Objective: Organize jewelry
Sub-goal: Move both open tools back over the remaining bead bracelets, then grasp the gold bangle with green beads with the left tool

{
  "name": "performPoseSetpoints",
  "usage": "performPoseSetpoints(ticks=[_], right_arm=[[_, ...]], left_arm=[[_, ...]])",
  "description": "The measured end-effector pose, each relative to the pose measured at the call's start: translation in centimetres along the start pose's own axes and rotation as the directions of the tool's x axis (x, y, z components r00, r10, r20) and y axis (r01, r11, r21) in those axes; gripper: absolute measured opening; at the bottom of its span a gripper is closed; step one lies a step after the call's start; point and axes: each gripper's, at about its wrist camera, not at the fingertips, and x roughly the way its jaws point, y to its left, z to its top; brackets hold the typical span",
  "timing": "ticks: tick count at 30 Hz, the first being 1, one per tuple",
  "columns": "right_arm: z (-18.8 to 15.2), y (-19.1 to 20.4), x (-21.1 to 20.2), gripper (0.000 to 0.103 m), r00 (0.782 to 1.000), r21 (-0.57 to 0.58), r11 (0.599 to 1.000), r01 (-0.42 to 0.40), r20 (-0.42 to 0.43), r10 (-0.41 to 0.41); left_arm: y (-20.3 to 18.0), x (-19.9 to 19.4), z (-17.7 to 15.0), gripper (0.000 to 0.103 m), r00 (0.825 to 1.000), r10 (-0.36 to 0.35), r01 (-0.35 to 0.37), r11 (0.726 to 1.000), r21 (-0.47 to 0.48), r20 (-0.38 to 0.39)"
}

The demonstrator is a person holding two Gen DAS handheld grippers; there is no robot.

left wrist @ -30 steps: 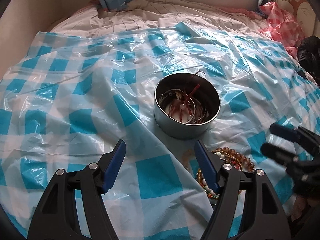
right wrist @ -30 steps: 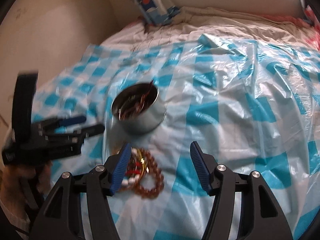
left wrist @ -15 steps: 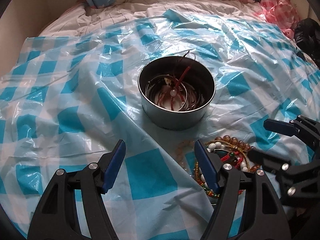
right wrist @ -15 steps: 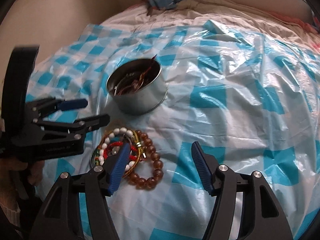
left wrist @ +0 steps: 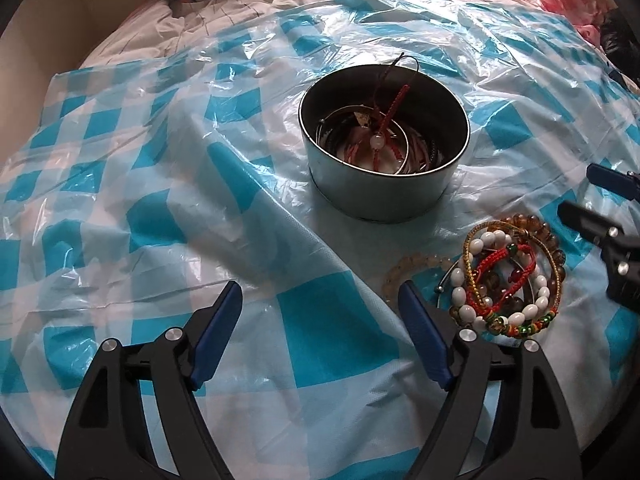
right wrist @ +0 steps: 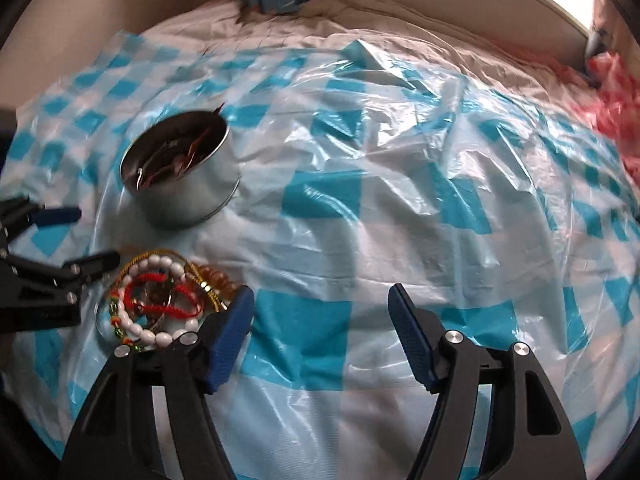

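A round silver metal tin (left wrist: 384, 160) stands on a blue-and-white checked plastic sheet (left wrist: 160, 216) spread over a bed. It already holds several pieces: thin silver bangles and a red braided cord with a pale bead, one loop hanging over the rim at about twelve o'clock. So part of the sorting looks done.

What is left lies just outside the tin, at roughly four o'clock from it in the left wrist view: a tangled pile of bracelets (left wrist: 508, 280) made of white oval beads, amber glass beads, a red knotted cord, a gold-coloured cord and small green beads. A pale translucent bead bracelet (left wrist: 404, 272) lies touching the pile at its nine o'clock side. None of these is lifted yet.

The left gripper (left wrist: 320, 332) hovers over bare sheet with its blue-padded jaws spread wide and nothing between them; they have just been opening. Its right jaw sits just beside the pile. The right gripper (right wrist: 320, 332) is likewise spread and empty, its jaws also having just widened, and the pile (right wrist: 160, 300) lies at its ten o'clock, against the left jaw.

Judging from this, the remaining bracelets have yet to go into the tin, and separating the tangle may be the awkward part.
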Motion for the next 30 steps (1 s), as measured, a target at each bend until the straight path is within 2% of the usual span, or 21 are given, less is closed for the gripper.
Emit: performPoseSetpoints(ticks=[3, 6, 10, 14, 19, 22, 23, 25, 28, 29, 30], right_arm=[[0.3, 0.2, -0.8, 0.067, 0.996, 0.007, 0.996, -0.083, 0.037, 0.083], [0.5, 1.2, -0.6, 0.069, 0.989, -0.021, 0.989, -0.144, 0.027, 0.144], [0.3, 2.3, 0.1, 0.07, 0.988, -0.047, 0.987, -0.152, -0.009, 0.152], [0.1, 1.9, 0.5, 0.072, 0.989, -0.021, 0.989, -0.144, -0.03, 0.143], [0.0, 1.4, 0.6, 0.072, 0.989, -0.007, 0.99, -0.142, -0.035, 0.142], [0.1, 1.3, 0.7, 0.072, 0.989, -0.007, 0.99, -0.139, -0.042, 0.139], [0.1, 1.4, 0.7, 0.072, 0.989, -0.012, 0.99, -0.141, -0.041, 0.14], [0.2, 1.5, 0.7, 0.072, 0.988, -0.024, 0.989, -0.148, -0.038, 0.147], [0.3, 1.8, 0.1, 0.072, 0.986, -0.042, 0.985, -0.167, -0.013, 0.167], [0.4, 1.9, -0.1, 0.072, 0.984, -0.049, 0.983, -0.177, 0.0, 0.178], [0.5, 2.1, -0.2, 0.072, 0.982, -0.054, 0.98, -0.189, 0.007, 0.19]], left_arm=[[0.5, -0.2, 0.0, 0.076, 0.999, -0.038, 0.038, 0.999, -0.024, 0.0], [1.7, -0.4, -0.3, 0.076, 0.997, -0.077, 0.078, 0.995, -0.069, 0.009], [3.6, 0.0, -1.6, 0.076, 0.994, -0.109, 0.108, 0.987, -0.121, -0.005], [5.5, 0.6, -3.5, 0.077, 0.988, -0.154, 0.15, 0.973, -0.173, -0.014], [6.3, 1.0, -5.8, 0.079, 0.999, -0.034, 0.032, 0.996, -0.083, -0.018], [7.6, 0.7, -6.8, 0.08, 1.0, 0.0, -0.003, 0.997, -0.072, -0.031], [8.0, 0.6, -7.0, 0.08, 0.999, 0.034, -0.036, 0.997, -0.067, -0.04], [8.5, 0.4, -7.1, 0.081, 0.991, 0.121, -0.124, 0.991, -0.058, -0.059], [8.9, -0.4, -6.4, 0.081, 0.97, 0.234, -0.238, 0.969, -0.069, -0.06], [8.8, -0.9, -6.0, 0.081, 0.968, 0.249, -0.251, 0.965, -0.077, -0.032], [9.1, -1.5, -5.6, 0.081, 0.973, 0.23, -0.23, 0.968, -0.096, -0.009]])
